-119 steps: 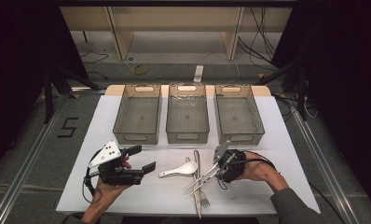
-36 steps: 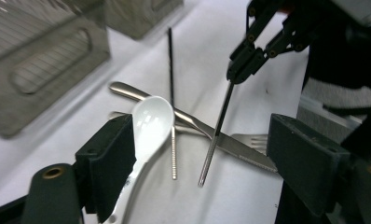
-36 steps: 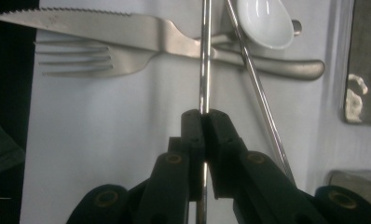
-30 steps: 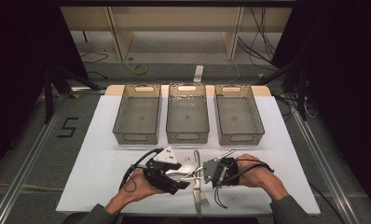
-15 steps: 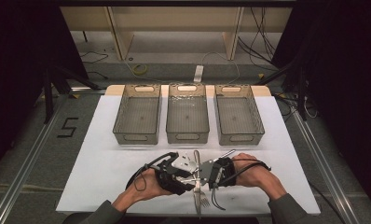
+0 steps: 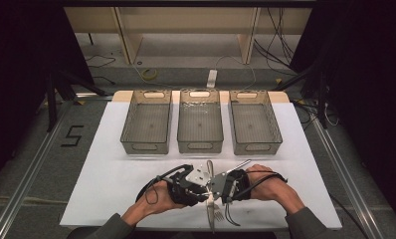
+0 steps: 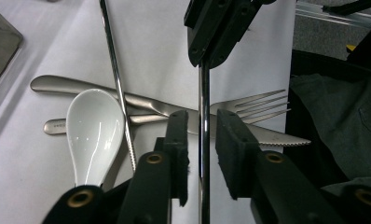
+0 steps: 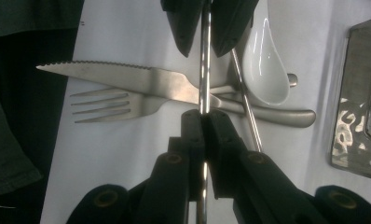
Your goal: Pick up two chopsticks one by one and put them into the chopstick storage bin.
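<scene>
A thin metal chopstick [image 8: 204, 60] is held level above the white table, and my right gripper [image 8: 203, 119] is shut on it. My left gripper [image 7: 202, 126] faces it from the other side. Its jaws have just been closing around the same chopstick [image 7: 203, 93], with a thin gap still showing on each side. In the high view the left gripper [image 6: 202, 189] and right gripper [image 6: 215, 185] meet tip to tip near the table's front edge. Below them lie a serrated knife [image 8: 118, 77], a fork [image 8: 109, 105], a white ceramic spoon [image 7: 92, 130] and a second chopstick [image 7: 116, 79].
Three clear plastic bins stand in a row behind the cutlery: left [image 6: 147, 147], middle [image 6: 200, 146], right [image 6: 255, 148]. The white table cover [image 6: 111, 169] has bare room to both sides of the hands. A dark sleeve [image 7: 342, 121] is close to the fork.
The left gripper has come in from the left to face the right gripper, and its jaws have narrowed around the raised chopstick. The right gripper has barely moved over the last second.
</scene>
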Tool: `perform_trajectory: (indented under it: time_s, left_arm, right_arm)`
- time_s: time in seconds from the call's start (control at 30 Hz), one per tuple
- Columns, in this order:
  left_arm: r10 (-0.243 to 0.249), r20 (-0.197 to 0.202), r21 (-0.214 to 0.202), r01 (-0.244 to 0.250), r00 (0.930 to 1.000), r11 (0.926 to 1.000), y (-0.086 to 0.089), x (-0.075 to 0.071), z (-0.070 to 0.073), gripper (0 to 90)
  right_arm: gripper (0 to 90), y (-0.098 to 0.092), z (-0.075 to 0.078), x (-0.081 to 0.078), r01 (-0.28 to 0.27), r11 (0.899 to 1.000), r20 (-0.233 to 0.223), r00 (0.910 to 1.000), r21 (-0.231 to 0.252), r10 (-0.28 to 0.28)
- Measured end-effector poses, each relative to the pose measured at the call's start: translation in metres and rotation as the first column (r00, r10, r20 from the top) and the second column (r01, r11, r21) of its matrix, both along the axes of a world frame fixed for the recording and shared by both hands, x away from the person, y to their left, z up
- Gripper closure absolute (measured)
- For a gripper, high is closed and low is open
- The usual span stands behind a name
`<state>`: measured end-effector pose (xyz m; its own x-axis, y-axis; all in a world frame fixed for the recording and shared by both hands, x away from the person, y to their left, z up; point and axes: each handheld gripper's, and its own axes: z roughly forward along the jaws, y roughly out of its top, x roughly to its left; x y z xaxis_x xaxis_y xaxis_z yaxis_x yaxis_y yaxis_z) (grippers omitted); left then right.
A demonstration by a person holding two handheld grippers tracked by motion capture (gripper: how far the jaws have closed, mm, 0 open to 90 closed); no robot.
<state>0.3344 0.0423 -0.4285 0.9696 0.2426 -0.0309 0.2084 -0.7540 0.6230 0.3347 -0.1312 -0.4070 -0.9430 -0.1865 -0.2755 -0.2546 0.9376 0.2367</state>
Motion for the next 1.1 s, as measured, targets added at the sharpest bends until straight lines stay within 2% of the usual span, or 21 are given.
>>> perform_trajectory:
  time_s: [0.13,0.3,0.43,0.6,0.7,0.73,0.77,0.83,0.93,1.07,1.1]
  left_arm:
    - [-0.022,-0.003,-0.009,0.021,0.9998,0.9997,0.001,-0.001,0.001,84.0]
    - [-0.037,-0.009,-0.002,0.037,0.9993,0.9993,0.002,-0.001,0.001,85.2]
    - [-0.035,0.003,0.002,0.035,0.9994,0.9994,0.003,-0.002,0.002,85.7]
    - [-0.026,-0.006,0.021,0.026,0.9997,0.9994,0.003,-0.001,0.003,86.1]
    - [0.003,0.000,0.029,-0.003,1.0000,0.9996,0.005,0.001,0.001,86.2]
    - [0.016,-0.004,0.029,-0.016,0.9999,0.9994,0.007,0.002,0.001,86.2]
    - [0.028,-0.008,0.032,-0.028,0.9996,0.9991,0.008,0.004,0.001,86.2]
    - [0.059,-0.009,0.020,-0.059,0.9982,0.9981,0.012,0.007,0.002,86.2]
    - [0.110,-0.012,0.007,-0.110,0.9938,0.9939,0.019,0.011,0.005,86.2]
    - [0.195,0.000,-0.032,-0.194,0.9809,0.9804,0.029,0.017,0.009,86.2]
    - [0.209,-0.008,-0.049,-0.209,0.9779,0.9766,0.032,0.019,0.010,86.2]
  right_arm:
    - [86.4,0.000,0.000,-0.001,-0.002,1.000,-0.003,1.0000,0.006,0.002]
    - [86.4,0.000,0.001,-0.002,-0.013,1.000,-0.017,0.9998,0.007,0.013]
    - [86.2,0.000,0.003,-0.001,-0.015,1.000,-0.025,0.9996,0.006,0.016]
    - [84.4,0.001,0.002,0.000,-0.014,1.000,-0.022,0.9997,0.009,0.014]
    - [77.4,-0.001,0.004,0.001,0.005,1.000,-0.010,0.9999,0.016,-0.005]
    - [73.6,-0.002,0.005,0.000,0.032,0.999,-0.011,0.9994,0.042,-0.032]
    - [66.1,-0.005,0.007,0.000,0.053,0.997,-0.009,0.9986,0.061,-0.052]
    - [57.4,-0.011,0.013,0.003,0.104,0.987,0.000,0.9945,0.126,-0.104]
    - [52.1,-0.026,0.021,0.007,0.171,0.960,-0.009,0.9848,0.222,-0.173]
    - [48.9,-0.045,0.021,0.009,0.248,0.916,-0.036,0.9678,0.317,-0.249]
    - [48.9,-0.049,0.021,0.010,0.256,0.909,-0.041,0.9656,0.328,-0.257]
